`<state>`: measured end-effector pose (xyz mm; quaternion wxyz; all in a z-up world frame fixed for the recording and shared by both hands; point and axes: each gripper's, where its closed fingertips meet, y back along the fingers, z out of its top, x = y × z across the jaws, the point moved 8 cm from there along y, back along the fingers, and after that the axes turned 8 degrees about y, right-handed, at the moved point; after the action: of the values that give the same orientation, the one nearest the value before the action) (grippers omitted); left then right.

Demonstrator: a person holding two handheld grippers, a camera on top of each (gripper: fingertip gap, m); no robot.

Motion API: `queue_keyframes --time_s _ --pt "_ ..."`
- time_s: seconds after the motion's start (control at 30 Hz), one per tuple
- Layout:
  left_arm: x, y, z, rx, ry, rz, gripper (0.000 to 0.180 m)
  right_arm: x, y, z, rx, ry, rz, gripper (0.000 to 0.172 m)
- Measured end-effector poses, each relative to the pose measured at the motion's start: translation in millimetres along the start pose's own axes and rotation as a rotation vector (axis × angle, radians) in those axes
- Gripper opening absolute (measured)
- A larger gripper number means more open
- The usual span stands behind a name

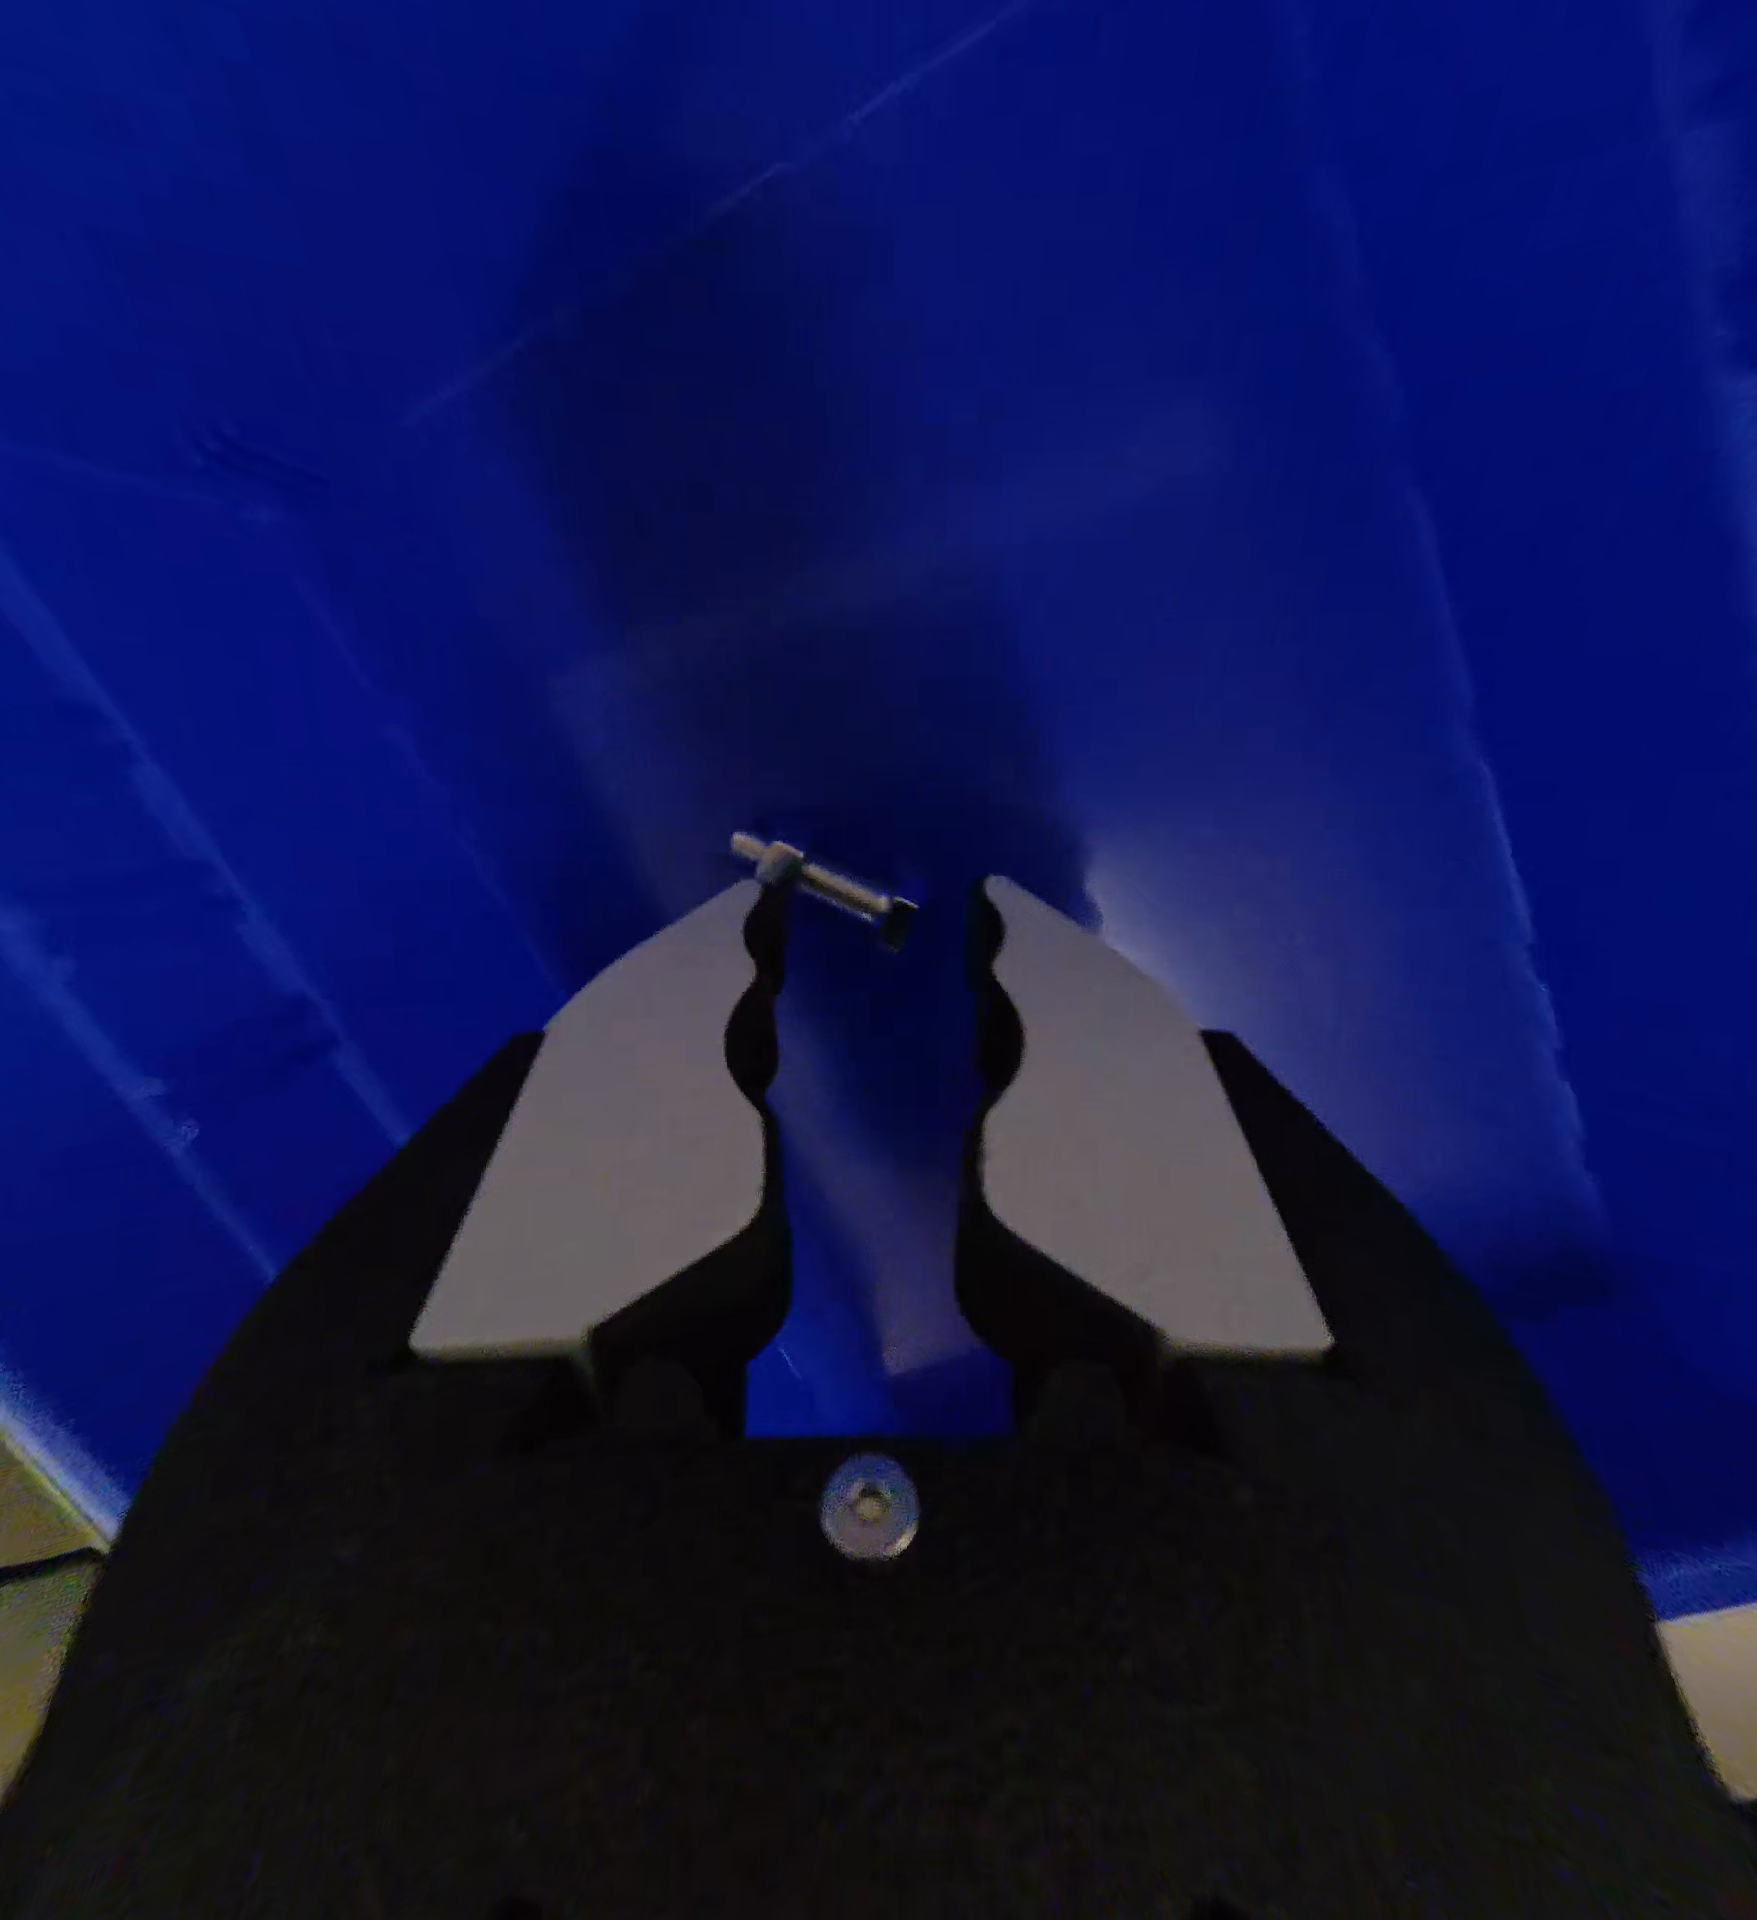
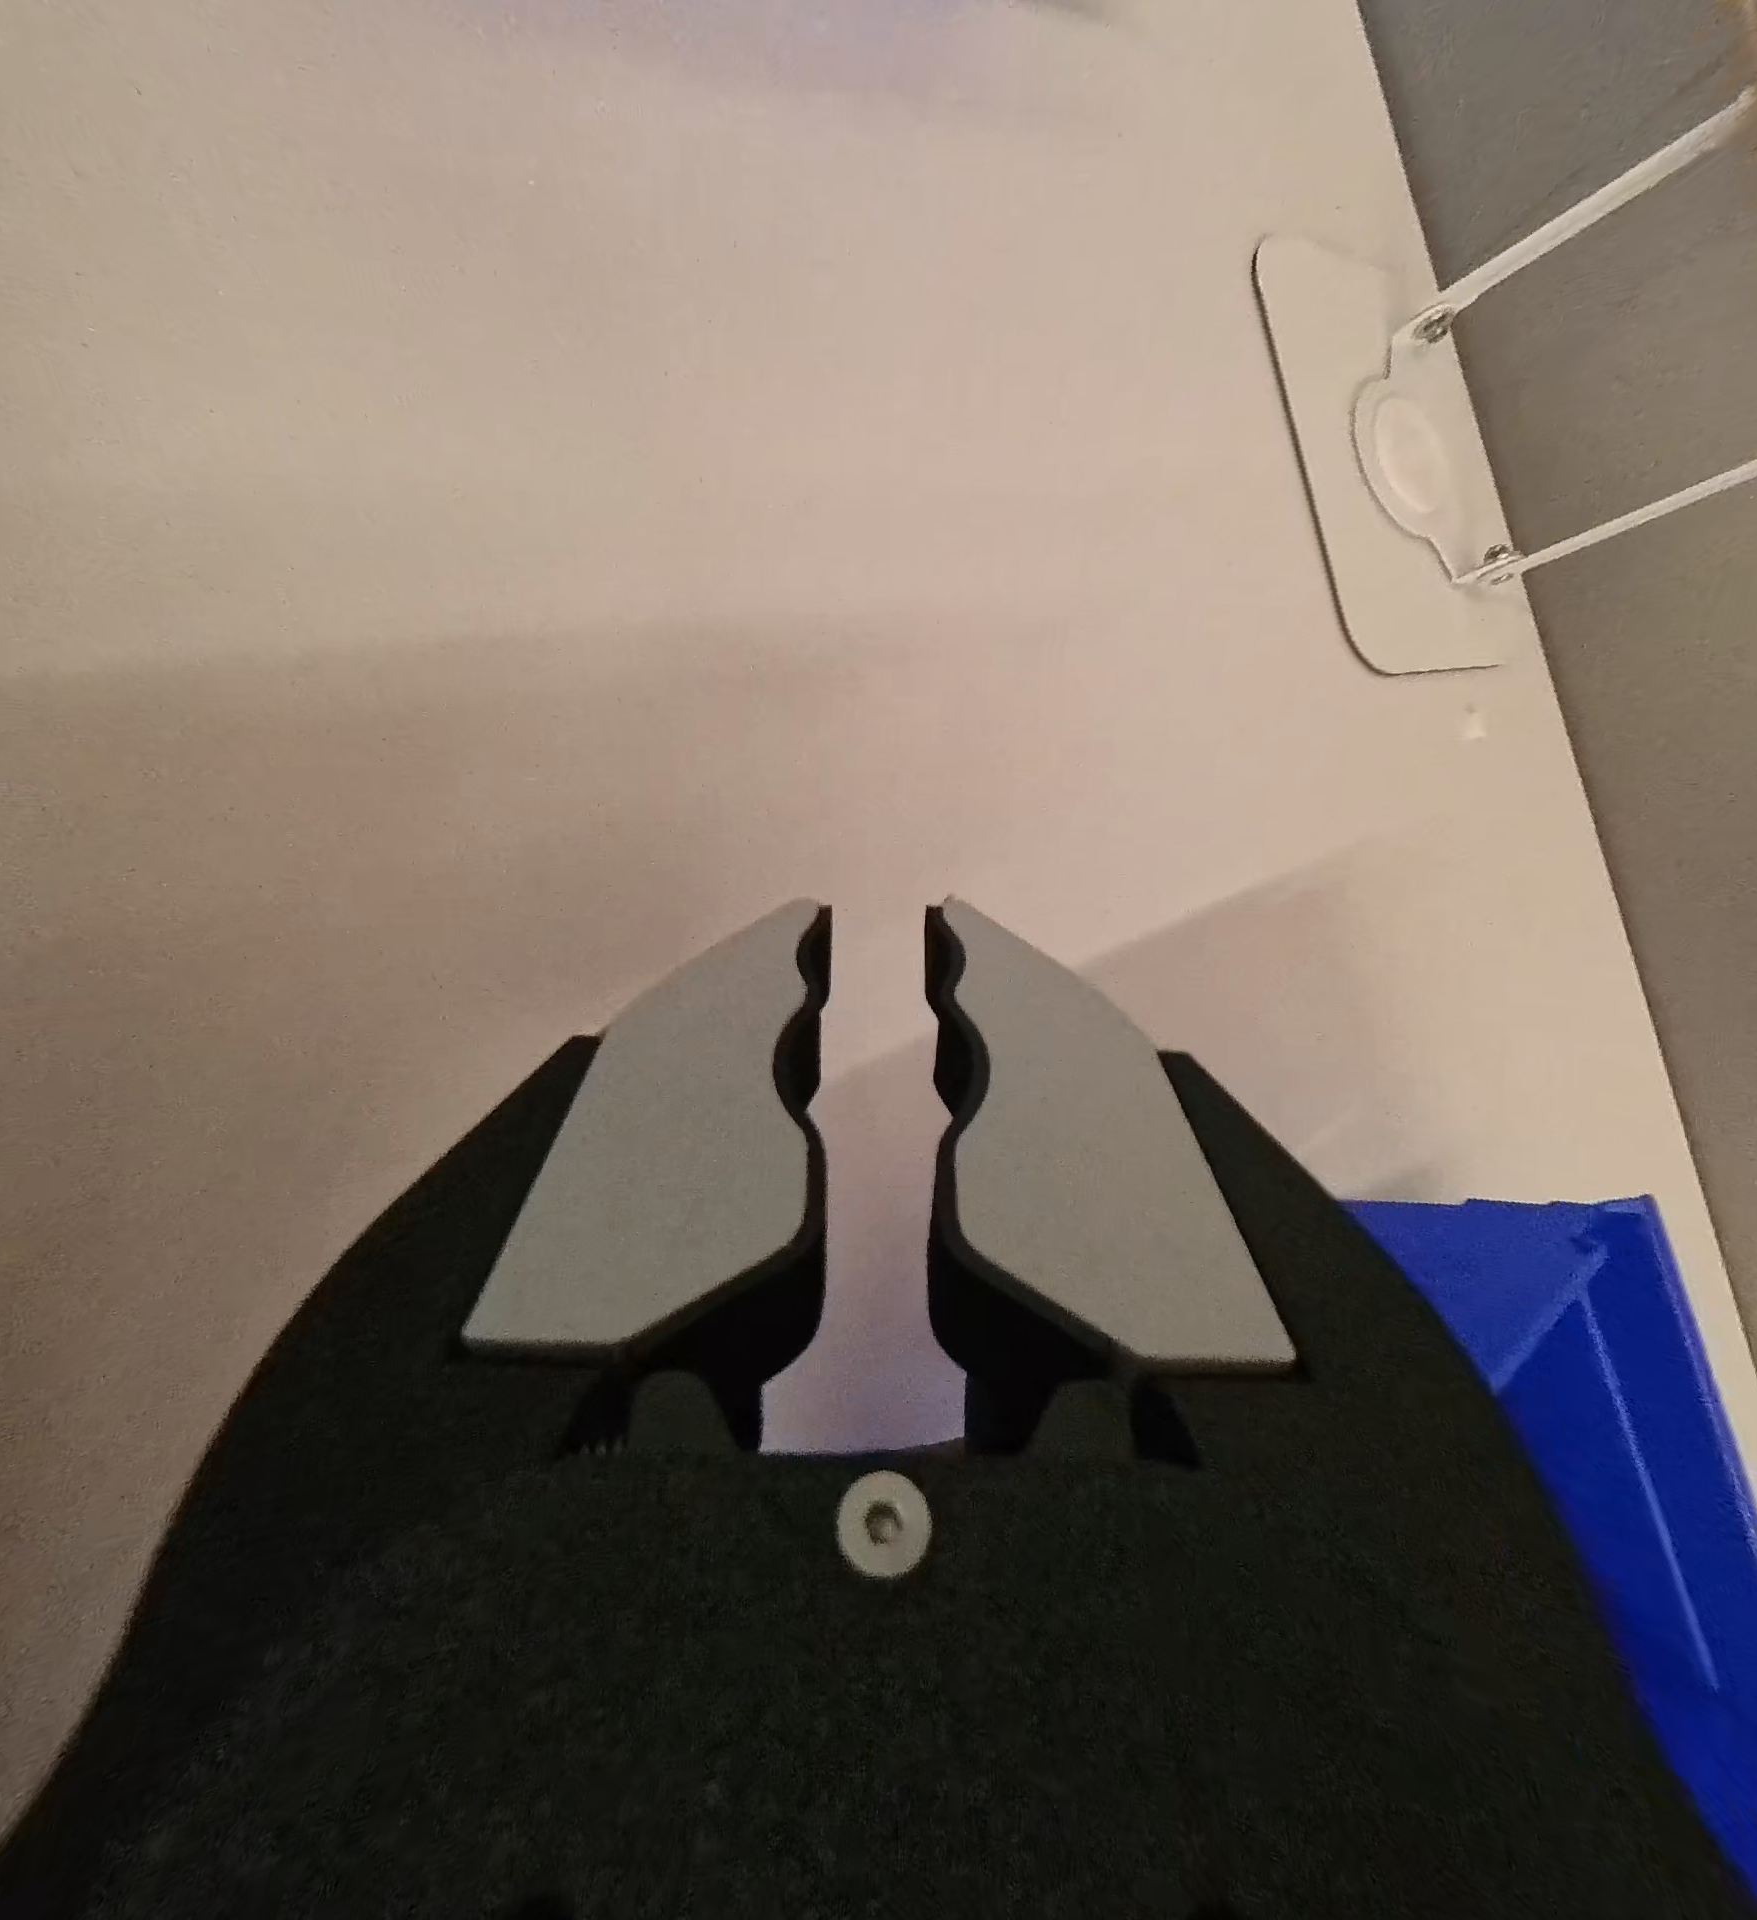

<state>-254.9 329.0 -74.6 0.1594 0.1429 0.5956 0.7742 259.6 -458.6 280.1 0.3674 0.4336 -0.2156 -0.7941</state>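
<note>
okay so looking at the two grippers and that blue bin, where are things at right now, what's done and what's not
Nothing looks finished. The left gripper is open inside the blue bin, with a small metal bolt lying at its left fingertip, the right pad clear of it, so not grasped. The right gripper holds nothing, jaws slightly apart over the pale table. The bolt remains in the bin.

The blue bin (image 1: pixel 334 520) looks like smooth, faintly glossy plastic with fine scratches. A small bolt (image 1: pixel 822 881) gleams like bright metal. At lower left of the right wrist view, the pale worktop (image 2: pixel 438 416) is matt and finely speckled; the bracket (image 2: pixel 1373 468) at upper right looks like smooth painted metal.
</note>
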Motion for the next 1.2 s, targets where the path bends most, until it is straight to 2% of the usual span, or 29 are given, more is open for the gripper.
queue_keyframes --time_s 0.13,0.23,0.37,0.53,0.63,0.67,0.8,0.9,1.03,1.13,1.2 --pt "1.2 -2.0 0.4 0.022 0.039 0.046 0.027 6.4 -5.1 -3.7 -0.017 -0.025 0.019 0.017" --pt "-2.1 -0.7 -3.2 0.043 0.033 0.104 0.036 10.7 -8.0 -4.9 -0.026 -0.032 0.031 0.017" --pt "-5.3 1.3 -2.7 0.005 0.092 0.063 0.037 12.3 -10.3 -7.9 -0.033 -0.041 0.036 0.017" --pt "-2.4 -14.2 -2.0 0.031 0.156 0.066 0.038 15.0 -15.1 -7.4 -0.034 -0.037 0.037 0.017" --pt "-0.2 -14.8 -2.8 -0.003 0.155 0.049 0.029 17.7 -14.9 -5.5 -0.048 -0.035 0.046 0.017" --pt "-0.7 -15.0 -3.2 -0.014 0.135 0.041 0.021 18.9 -14.9 -5.2 -0.054 -0.035 0.046 0.017" --pt "1.2 -12.8 -7.7 -0.097 0.066 0.036 0.019 15.2 -14.6 -2.0 -0.098 -0.056 0.022 0.017" --pt "-3.1 3.7 -8.1 -0.232 -0.024 0.002 0.018 7.2 -14.5 2.8 -0.151 -0.086 0.003 0.017" --pt "-37.2 58.5 -0.5 -0.491 -0.28 0.019 0.018 -10.4 -15.7 14.6 -0.263 -0.146 -0.017 0.017" --pt "-101.1 106.1 8.1 -0.721 -0.528 -0.035 0.017 -25.9 -21.2 29.8 -0.388 -0.229 0.047 0.018" --pt "-156.8 121.4 10.8 -0.861 -0.719 -0.086 0.017 -35.4 -26.8 41.2 -0.501 -0.319 0.127 0.021"
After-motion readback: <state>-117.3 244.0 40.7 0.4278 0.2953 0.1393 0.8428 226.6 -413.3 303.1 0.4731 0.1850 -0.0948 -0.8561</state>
